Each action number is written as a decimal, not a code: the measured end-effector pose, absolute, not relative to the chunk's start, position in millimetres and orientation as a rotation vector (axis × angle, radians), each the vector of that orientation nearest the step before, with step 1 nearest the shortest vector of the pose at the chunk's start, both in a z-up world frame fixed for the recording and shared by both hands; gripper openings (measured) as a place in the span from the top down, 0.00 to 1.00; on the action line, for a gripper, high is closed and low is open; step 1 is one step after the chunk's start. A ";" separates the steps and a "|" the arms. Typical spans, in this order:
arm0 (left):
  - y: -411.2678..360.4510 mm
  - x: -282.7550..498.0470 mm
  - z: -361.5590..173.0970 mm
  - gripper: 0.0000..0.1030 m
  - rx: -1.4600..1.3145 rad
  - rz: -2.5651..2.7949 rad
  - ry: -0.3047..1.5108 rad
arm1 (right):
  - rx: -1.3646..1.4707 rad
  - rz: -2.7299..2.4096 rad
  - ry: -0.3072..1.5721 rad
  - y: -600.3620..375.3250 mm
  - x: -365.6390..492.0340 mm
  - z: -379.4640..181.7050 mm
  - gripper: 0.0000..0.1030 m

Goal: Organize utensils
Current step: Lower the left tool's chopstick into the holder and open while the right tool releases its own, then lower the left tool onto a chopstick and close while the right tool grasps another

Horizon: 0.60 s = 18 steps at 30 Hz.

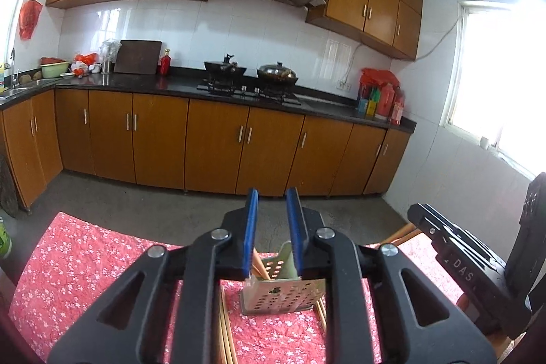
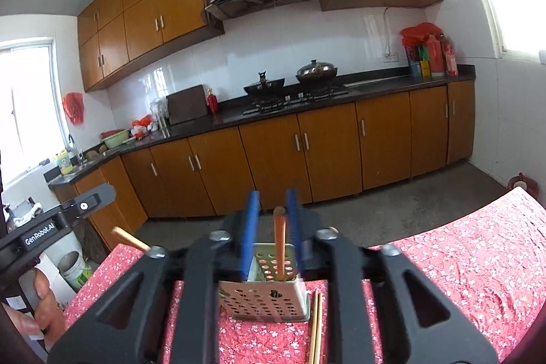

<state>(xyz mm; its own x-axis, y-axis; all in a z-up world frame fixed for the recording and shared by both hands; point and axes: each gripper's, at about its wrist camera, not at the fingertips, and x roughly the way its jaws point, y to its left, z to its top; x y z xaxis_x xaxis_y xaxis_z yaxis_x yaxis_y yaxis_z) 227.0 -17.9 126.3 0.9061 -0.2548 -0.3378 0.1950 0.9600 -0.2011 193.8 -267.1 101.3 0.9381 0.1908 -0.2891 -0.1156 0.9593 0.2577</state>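
Observation:
A perforated metal utensil holder [image 1: 281, 290] stands on the red floral tablecloth [image 1: 78, 265], just beyond both grippers. In the left wrist view my left gripper [image 1: 273, 200] is open above the holder, with chopsticks [image 1: 256, 265] standing in it against the left pad. More chopsticks [image 1: 227, 330] lie on the cloth beside the holder. In the right wrist view my right gripper [image 2: 272, 203] is open above the holder [image 2: 268, 289]; a wooden chopstick [image 2: 280, 241] stands upright in it between the pads, untouched as far as I can see. Two chopsticks [image 2: 316, 326] lie to the holder's right.
The right gripper's black body [image 1: 471, 265] is close at the right of the left view; the left gripper's body [image 2: 51, 227] and a hand [image 2: 44, 306] at the left of the right view. Floor and kitchen cabinets [image 1: 218, 145] lie beyond the table edge.

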 end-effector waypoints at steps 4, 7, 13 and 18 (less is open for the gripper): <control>-3.6 204.2 134.8 0.76 -0.188 -0.219 0.351 | 0.253 0.134 0.287 -281.3 173.7 111.0 0.71; 9.6 181.6 132.0 0.76 -0.174 -0.190 0.345 | 0.246 0.098 0.285 -294.3 157.9 108.8 0.71; 40.7 159.3 69.9 0.73 -0.117 -0.091 0.464 | 0.247 -0.013 0.455 -327.8 144.0 49.0 0.71; 52.5 169.9 -0.9 0.73 -0.103 -0.049 0.648 | 0.285 0.034 0.768 -325.8 162.6 -44.6 0.78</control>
<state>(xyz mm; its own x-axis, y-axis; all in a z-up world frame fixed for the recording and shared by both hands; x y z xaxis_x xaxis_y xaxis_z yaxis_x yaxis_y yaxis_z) 169.9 52.5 -0.9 0.7962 -0.0774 -0.6001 0.0133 0.9938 -0.1105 162.6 -325.8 -44.6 0.7206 0.1341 -0.6802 0.0731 0.9609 0.2669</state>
